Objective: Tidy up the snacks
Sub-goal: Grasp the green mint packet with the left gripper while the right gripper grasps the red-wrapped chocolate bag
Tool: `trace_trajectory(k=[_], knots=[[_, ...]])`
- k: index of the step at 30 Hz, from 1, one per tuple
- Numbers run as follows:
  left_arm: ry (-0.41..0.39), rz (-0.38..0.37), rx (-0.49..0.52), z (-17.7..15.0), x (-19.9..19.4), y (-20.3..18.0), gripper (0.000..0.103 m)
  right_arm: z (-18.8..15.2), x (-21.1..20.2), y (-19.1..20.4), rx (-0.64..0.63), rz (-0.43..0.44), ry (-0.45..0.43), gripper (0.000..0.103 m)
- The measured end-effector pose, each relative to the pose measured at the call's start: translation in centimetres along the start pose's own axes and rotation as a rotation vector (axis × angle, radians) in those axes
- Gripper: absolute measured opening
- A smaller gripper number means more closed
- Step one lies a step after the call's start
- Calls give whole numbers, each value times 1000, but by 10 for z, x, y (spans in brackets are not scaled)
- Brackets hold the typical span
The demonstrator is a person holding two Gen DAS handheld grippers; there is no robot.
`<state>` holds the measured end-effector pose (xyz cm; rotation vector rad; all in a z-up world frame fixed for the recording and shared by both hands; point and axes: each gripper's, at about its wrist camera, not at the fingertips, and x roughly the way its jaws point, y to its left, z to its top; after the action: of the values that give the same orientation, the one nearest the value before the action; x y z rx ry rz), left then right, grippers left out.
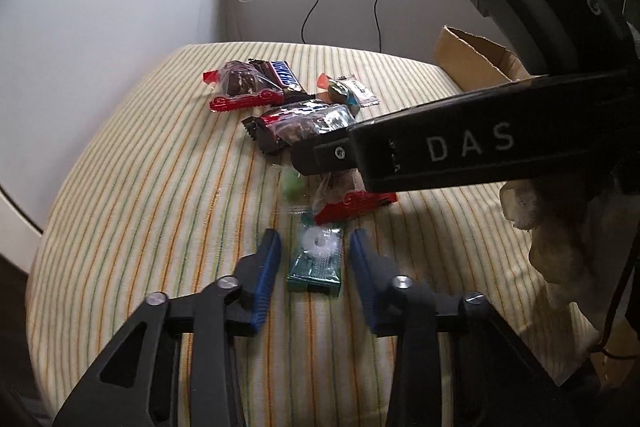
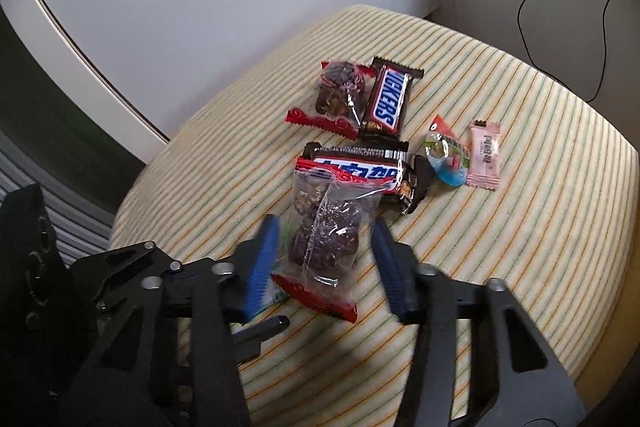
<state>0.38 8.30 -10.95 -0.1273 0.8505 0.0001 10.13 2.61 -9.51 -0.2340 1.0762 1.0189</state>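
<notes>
We note both grippers open and empty, left gripper (image 1: 314, 259) straddling the teal mint packet (image 1: 317, 261), right gripper (image 2: 326, 259) straddling the clear cookie packet (image 2: 326, 239); slick film may slip on closing.

Striped tabletop (image 2: 520, 227) carries two Snickers bars (image 2: 387, 103), clear-and-red snack packs (image 2: 332, 251), a teal mint packet (image 1: 317, 263), a pink sachet (image 2: 485, 155) and a jelly cup (image 2: 447, 157).
</notes>
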Motion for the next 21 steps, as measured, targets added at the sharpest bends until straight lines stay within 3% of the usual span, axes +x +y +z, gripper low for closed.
trace_trajectory(k=[4, 21], knots=[[-3, 6, 10, -1, 1, -1, 21, -1, 1, -1, 10, 6, -3, 40], [-53, -12, 15, 11, -17, -14, 21, -13, -61, -22, 33, -10, -109, 38]])
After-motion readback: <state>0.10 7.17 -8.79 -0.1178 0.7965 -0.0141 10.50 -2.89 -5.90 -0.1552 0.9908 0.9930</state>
